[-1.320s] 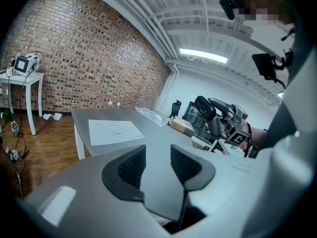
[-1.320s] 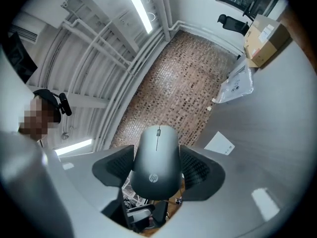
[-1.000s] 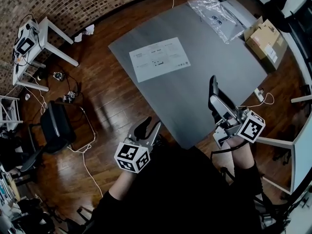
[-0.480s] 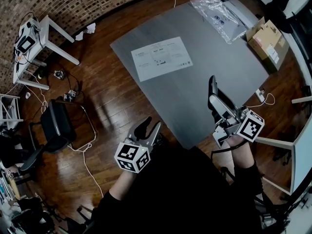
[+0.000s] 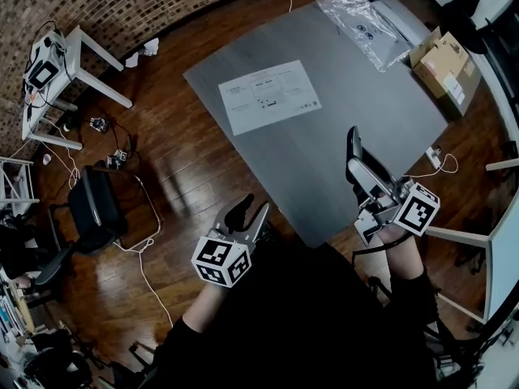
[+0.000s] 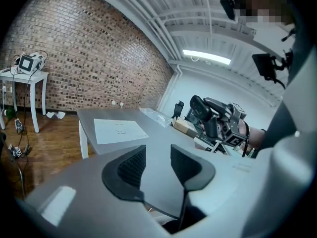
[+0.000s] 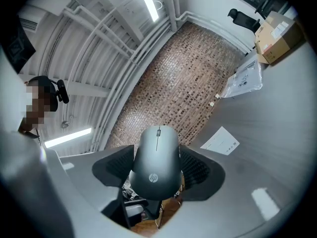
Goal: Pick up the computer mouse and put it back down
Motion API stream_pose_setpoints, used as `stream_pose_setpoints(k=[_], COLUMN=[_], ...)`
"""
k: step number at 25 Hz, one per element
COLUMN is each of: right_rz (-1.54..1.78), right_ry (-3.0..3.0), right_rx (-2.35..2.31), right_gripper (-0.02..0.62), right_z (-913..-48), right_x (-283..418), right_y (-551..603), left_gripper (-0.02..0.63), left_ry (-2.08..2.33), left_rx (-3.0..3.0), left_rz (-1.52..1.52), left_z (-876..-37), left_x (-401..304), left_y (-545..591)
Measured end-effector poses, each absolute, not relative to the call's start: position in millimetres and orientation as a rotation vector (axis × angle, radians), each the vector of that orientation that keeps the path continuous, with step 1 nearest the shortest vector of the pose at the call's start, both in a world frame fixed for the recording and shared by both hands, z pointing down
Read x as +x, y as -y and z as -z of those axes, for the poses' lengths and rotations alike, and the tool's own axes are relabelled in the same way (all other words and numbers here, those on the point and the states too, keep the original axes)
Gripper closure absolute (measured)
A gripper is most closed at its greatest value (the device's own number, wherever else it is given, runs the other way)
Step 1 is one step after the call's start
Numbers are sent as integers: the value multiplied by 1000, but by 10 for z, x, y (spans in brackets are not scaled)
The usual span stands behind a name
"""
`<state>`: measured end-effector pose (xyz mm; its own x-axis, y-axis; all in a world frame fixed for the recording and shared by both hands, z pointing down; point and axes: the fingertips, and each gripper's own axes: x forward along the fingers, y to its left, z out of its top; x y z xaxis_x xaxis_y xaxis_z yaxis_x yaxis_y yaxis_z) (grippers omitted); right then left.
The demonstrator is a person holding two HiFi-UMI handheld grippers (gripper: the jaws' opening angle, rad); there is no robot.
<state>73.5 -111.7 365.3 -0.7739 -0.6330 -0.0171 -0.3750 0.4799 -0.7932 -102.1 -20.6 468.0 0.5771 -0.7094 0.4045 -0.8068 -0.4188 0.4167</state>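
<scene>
A dark grey computer mouse (image 7: 157,152) is clamped by its sides between the pads of my right gripper (image 7: 158,166), with its buttons facing the camera. In the head view the mouse (image 5: 353,146) stands on edge in the air above the near right part of the grey table (image 5: 324,136), held by the right gripper (image 5: 357,162). My left gripper (image 5: 253,209) hovers off the table's near left edge, above the wood floor. Its jaws (image 6: 153,162) are open with nothing between them. The left gripper view also shows the right gripper (image 6: 213,119) off to the right.
A printed paper sheet (image 5: 269,96) lies on the table's far left part. A clear plastic bag (image 5: 365,23) lies at the far end, next to a cardboard box (image 5: 442,63). A black chair (image 5: 97,209) and a small white table (image 5: 57,55) stand on the floor at left.
</scene>
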Motion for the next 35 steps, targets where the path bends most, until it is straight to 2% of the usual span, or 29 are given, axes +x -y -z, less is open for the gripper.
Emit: stream_pose_setpoints(k=[11, 23, 35], right_rz=[1180, 1167, 1280], right_ry=[-2465, -2610, -2964], right_rx=[-901, -1154, -1483], right_gripper=[298, 298, 298], right_z=[-3731, -4274, -5877], right_x=[726, 724, 764], right_y=[1118, 1541, 1989], left_gripper=[466, 466, 466], left_ry=[1199, 1212, 1302], left_rx=[2229, 2205, 2112], left_rz=[-226, -235, -240], left_z=[-4690, -4730, -4815], left_x=[-1030, -1077, -1331], left_y=[190, 189, 72])
